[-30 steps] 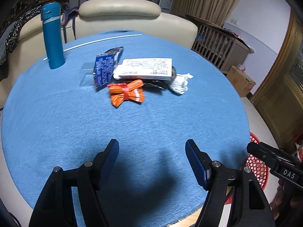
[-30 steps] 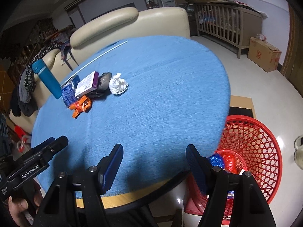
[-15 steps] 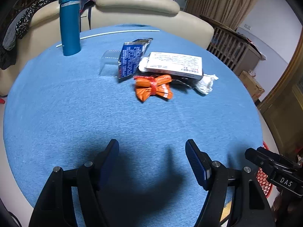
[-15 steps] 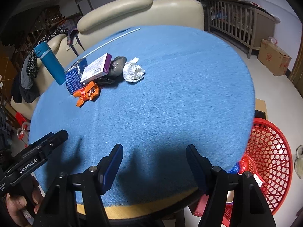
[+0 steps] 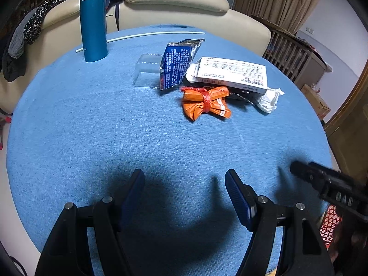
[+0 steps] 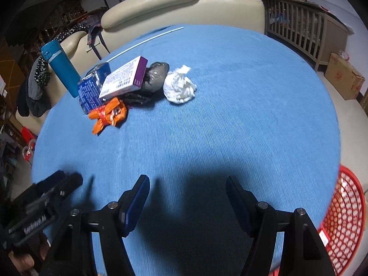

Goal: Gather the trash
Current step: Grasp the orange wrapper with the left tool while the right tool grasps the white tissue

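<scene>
Tabletop [image 5: 92, 138] in blue cloth fills most of what I see, round, with a cream sofa [image 5: 174, 0] behind its far edge. Off its right side, down on the floor, stands my red mesh basket [image 6: 345, 218], only partly visible. On the far left of the tabletop a teal bottle [image 5: 93, 20] stands upright, and a thin white rod [image 5: 149, 35] lies along the far rim behind it. The trash sits in one cluster past the middle, well apart from both of my claws. A white printed box [image 5: 232, 73] with a purple end lies tilted on a dark grey bag [image 6: 154, 76]; just left of it a blue foil packet [image 5: 176, 64] leans up, with a clear plastic piece [image 5: 147, 73] flat beside that. A crumpled white tissue [image 6: 179, 85] rests at the right end of the cluster, touching the grey bag. Nearest to me lies an orange wrapper [image 5: 204, 102] tied round the middle with red. My left claw [image 5: 184, 188] hangs over bare cloth with its jaws standing apart and nothing between them. My right claw [image 6: 187, 195] is the same, jaws parted and empty above the cloth, casting a broad shadow.
</scene>
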Available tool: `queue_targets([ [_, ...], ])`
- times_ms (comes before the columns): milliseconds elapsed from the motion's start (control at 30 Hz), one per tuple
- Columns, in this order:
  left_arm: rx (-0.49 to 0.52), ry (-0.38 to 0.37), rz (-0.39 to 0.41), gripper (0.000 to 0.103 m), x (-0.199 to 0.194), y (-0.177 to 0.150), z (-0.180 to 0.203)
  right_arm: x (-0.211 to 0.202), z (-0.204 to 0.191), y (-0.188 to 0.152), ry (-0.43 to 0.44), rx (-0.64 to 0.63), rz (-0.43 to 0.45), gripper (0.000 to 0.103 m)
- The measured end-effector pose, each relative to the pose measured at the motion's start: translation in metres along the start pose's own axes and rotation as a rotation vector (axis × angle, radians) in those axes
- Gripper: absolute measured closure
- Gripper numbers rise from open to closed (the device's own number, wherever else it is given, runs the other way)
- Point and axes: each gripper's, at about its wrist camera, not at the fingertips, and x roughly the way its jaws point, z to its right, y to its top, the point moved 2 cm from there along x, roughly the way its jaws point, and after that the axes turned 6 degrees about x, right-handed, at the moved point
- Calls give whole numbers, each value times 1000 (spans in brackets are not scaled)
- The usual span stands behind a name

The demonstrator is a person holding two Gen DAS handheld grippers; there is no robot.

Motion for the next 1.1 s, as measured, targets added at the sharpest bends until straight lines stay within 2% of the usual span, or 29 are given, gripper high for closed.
queue_targets([
  [533,-3,18,-25,30,15,20,-8,65,-16,81,6,-61,37,31],
  [900,49,4,-6,30,34,53,9,88,-25,108,6,-122,76,32],
  [933,55,5,1,30,35,57,10,88,-26,109,15,-128,79,33],
  [1000,65,-1,11,30,38,67,14,88,-26,109,21,-135,86,46],
  [1100,69,-18,15,30,44,76,20,89,-22,111,35,-125,89,57],
])
